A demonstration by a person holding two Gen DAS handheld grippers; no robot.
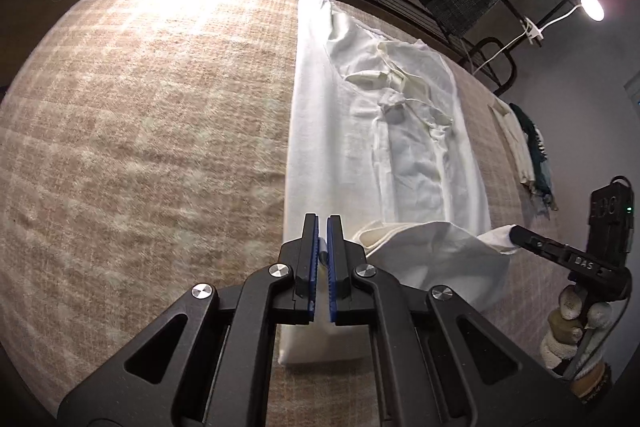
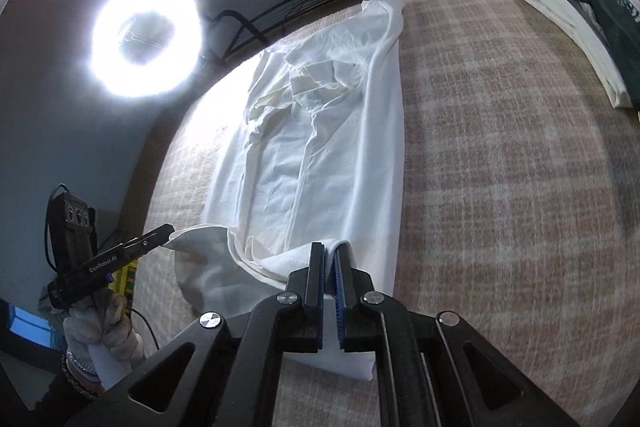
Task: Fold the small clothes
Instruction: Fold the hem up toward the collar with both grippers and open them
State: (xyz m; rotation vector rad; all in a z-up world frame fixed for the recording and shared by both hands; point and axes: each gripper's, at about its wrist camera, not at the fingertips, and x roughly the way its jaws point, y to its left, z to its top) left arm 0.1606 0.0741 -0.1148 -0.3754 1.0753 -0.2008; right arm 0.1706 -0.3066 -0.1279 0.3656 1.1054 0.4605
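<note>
Black tongs with blue pads fill the foreground of both wrist views. Beneath them lies the plaid blanket [image 1: 140, 131], beige and pink, covering the surface. On it rests the white garment [image 1: 408, 155], spread lengthwise away from the cameras, its sides folded inward and its middle creased.

Left tongs [image 1: 322, 247]: clenched on 1 corner of the garment's near hem; a sliver of white cloth shows between the pads. In the right wrist view, the same tongs [image 2: 170, 235] pinch a corner that is lifted clear of the blanket.

Right tongs [image 2: 329, 267]: jaws stand slightly apart, with the hem's fabric bunched between the pads; grasping the garment. In the left wrist view, these tongs [image 1: 514, 235] hold the opposite lifted corner, so the hem hangs raised between the 2 tools.

Gloved hands [image 1: 576, 331] grip each handle.

Folded clothes [image 2: 592, 39], white and dark green, lie stacked near the blanket's far right edge, well apart from the garment. A ring light [image 2: 146, 35] shines at the bed's far side.
</note>
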